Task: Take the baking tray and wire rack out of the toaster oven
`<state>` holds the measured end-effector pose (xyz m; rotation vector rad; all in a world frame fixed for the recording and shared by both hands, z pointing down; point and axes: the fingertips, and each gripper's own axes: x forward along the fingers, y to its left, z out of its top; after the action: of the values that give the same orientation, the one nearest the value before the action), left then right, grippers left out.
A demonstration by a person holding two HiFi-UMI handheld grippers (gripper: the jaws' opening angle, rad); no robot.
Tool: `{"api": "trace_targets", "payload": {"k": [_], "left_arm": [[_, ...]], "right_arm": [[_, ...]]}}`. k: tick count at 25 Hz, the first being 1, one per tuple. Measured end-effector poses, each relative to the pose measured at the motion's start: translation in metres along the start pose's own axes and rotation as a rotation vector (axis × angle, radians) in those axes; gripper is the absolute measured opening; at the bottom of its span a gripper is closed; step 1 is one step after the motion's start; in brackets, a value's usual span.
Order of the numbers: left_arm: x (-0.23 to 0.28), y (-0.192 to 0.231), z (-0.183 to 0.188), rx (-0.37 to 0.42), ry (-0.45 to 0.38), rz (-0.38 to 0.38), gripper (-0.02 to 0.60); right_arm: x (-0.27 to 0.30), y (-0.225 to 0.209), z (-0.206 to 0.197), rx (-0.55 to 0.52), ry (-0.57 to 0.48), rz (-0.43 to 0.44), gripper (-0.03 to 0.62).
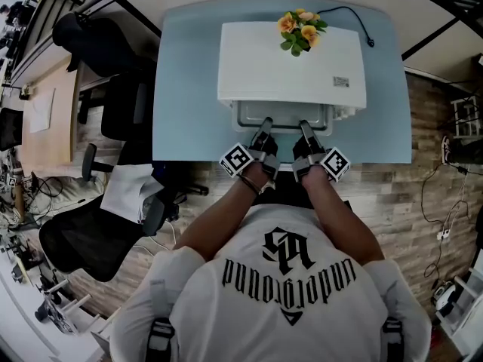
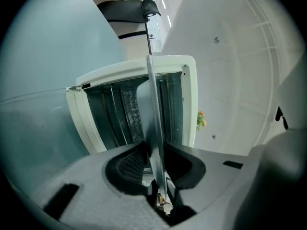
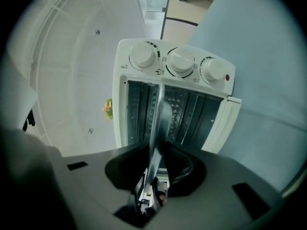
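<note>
Head view: the top of the toaster oven covers its cavity. Only a front strip of the baking tray shows; the rest lies under the housing. Label on the top is too small to read. Tips of left gripper and right gripper overlap the tray rim; contact not resolvable there. Gripper views: tray seen edge-on, its surface hidden. It covers part of the wire grid in the cavity, which is blurred. Markings round the dials illegible. Oven sides cut off by gripper bodies.
</note>
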<state>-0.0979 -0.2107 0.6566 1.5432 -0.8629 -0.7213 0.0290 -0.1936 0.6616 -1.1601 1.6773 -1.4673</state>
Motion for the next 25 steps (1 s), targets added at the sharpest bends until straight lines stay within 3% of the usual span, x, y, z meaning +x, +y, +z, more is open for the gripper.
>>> {"api": "trace_targets", "payload": {"k": [25], "left_arm": [[-0.088,0.000,-0.047,-0.027,0.010,-0.009,0.095]], "right_arm": [[-0.089,-0.005,-0.052,0.001,0.004,-0.022,0.098]]}}
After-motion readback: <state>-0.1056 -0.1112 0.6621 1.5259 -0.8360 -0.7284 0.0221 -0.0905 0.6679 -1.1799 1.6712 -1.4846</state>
